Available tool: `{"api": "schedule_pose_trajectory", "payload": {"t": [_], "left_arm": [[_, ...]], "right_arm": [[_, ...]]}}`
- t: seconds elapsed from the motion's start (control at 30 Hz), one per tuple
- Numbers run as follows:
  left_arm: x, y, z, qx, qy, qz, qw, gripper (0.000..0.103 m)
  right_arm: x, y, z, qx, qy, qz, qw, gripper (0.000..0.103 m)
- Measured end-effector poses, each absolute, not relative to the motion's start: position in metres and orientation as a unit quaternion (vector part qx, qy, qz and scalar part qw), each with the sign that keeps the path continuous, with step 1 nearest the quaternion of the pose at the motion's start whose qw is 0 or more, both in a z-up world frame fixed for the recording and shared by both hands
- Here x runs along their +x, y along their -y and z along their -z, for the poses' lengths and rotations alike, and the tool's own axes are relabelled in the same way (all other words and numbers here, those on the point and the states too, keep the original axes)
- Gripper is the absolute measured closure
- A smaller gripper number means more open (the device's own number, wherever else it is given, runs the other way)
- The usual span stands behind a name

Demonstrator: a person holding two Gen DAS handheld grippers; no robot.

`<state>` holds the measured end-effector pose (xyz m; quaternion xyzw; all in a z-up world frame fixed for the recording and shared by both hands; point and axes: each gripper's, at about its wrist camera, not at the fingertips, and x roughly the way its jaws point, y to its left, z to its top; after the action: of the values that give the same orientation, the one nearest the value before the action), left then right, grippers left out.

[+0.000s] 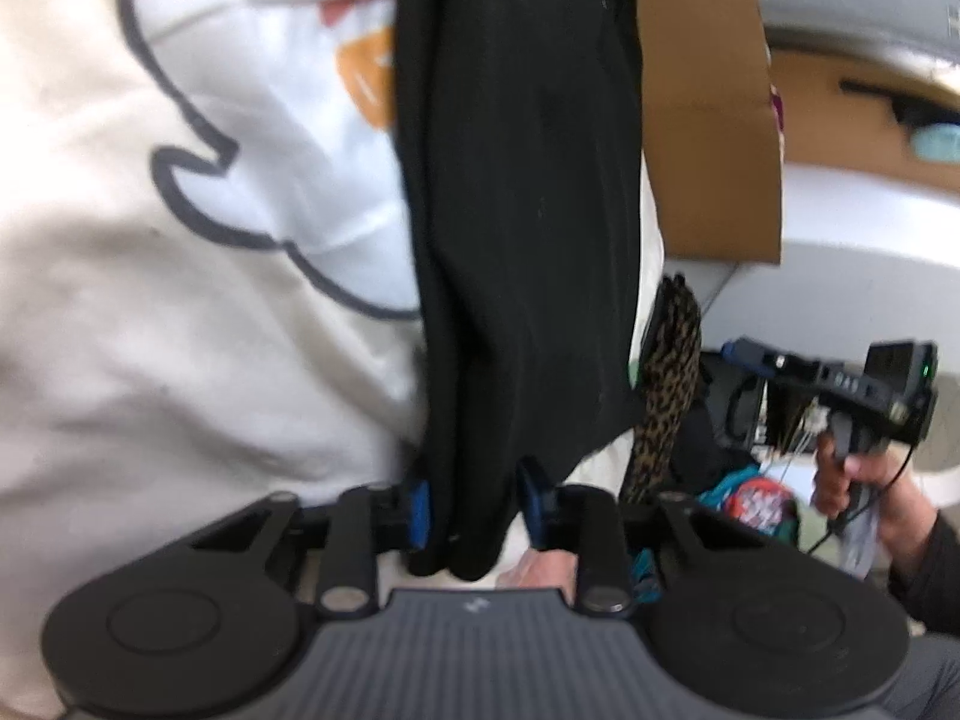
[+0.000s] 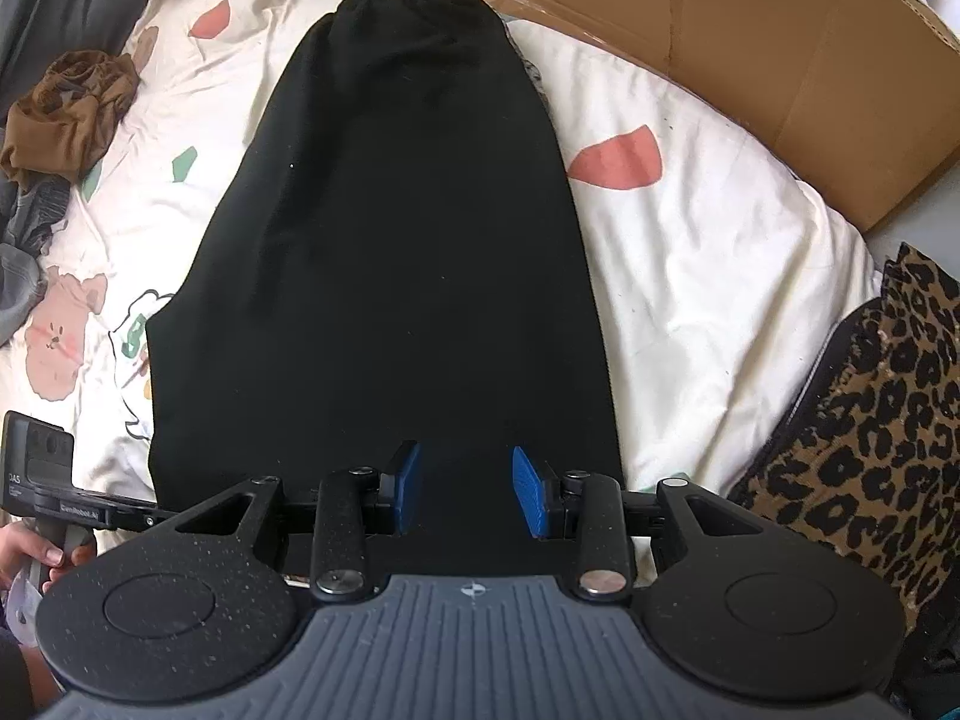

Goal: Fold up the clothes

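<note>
A long black garment (image 2: pixel 390 240) lies flat on a cream printed bedsheet (image 2: pixel 720 240), its gathered waistband at the far end. My right gripper (image 2: pixel 465 492) points steeply down at the garment's near end. Black cloth fills the gap between its blue pads (image 2: pixel 528 492), so it looks shut on the fabric. In the left wrist view the black garment (image 1: pixel 516 180) runs away from my left gripper (image 1: pixel 474 498). That gripper is shut on a bunched fold, and the cloth's end hangs out behind the pads. A hand (image 1: pixel 864 480) holds the right tool's handle off to the right.
An open cardboard box (image 2: pixel 750 30) borders the sheet at the far right. A leopard-print cloth (image 2: pixel 870 420) lies at the right edge. A crumpled brown garment (image 2: pixel 66 114) and grey clothing (image 2: pixel 18 288) sit at the left. Colourful items (image 1: pixel 756 498) lie low near the hand.
</note>
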<state>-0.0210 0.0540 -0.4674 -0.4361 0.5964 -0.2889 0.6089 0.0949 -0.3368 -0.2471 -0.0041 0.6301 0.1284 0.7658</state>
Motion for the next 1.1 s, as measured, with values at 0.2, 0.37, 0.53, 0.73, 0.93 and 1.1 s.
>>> {"api": "schedule_pose_trajectory", "payload": {"t": [0.2,0.37,0.53,0.73,0.93,1.1], "left_arm": [[-0.020,-0.056,0.466,-0.428,-0.601,0.292,0.608,0.093],[-0.019,-0.066,0.449,-0.396,-0.602,0.301,0.625,0.095],[-0.016,-0.078,0.432,-0.372,-0.606,0.305,0.634,0.095],[-0.011,-0.083,0.416,-0.338,-0.616,0.299,0.646,0.096],[-0.003,-0.089,0.402,-0.310,-0.621,0.293,0.657,0.096],[0.007,-0.087,0.397,-0.292,-0.630,0.282,0.662,0.096]], "right_arm": [[0.091,0.352,0.244,0.002,-0.631,-0.136,0.764,0.062],[0.088,0.384,0.251,0.045,-0.633,-0.117,0.764,0.062],[0.074,0.410,0.274,0.092,-0.630,-0.100,0.765,0.063],[0.062,0.433,0.303,0.149,-0.609,-0.087,0.774,0.063],[0.061,0.437,0.334,0.182,-0.611,-0.090,0.765,0.063],[0.063,0.437,0.353,0.207,-0.614,-0.094,0.756,0.063]]}}
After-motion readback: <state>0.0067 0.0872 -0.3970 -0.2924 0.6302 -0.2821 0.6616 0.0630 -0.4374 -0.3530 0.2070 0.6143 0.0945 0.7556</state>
